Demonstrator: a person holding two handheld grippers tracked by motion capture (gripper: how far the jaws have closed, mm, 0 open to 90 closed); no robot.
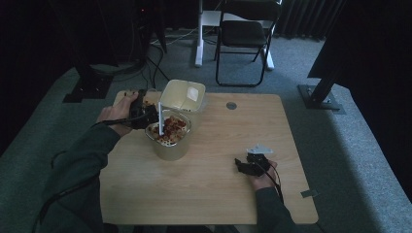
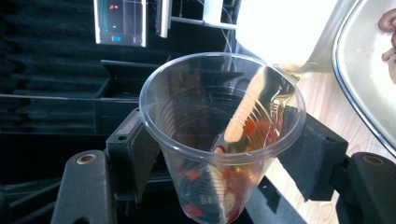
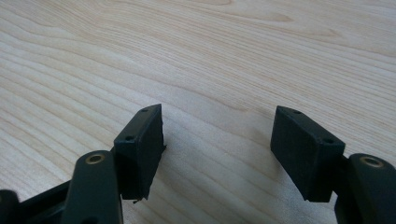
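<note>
My left jaws gripped the clear plastic cup (image 2: 219, 140), partly filled, beside the food container (image 1: 170, 131) at left; my right jaws gaped empty.

A light wooden table (image 1: 209, 179) with rounded corners stands on grey carpet (image 1: 350, 145). Its grain shows close up in the right gripper view as pale, wavy lines (image 3: 210, 56). A round grey cap (image 1: 231, 105) sits flush in the top near the far edge. A small grey tab (image 1: 309, 193) sticks out at the right edge near the front corner. On the top, left of centre, stands a tub (image 1: 170, 138) filled with reddish food, and just behind it a white box (image 1: 183, 95) with its lid open.
</note>
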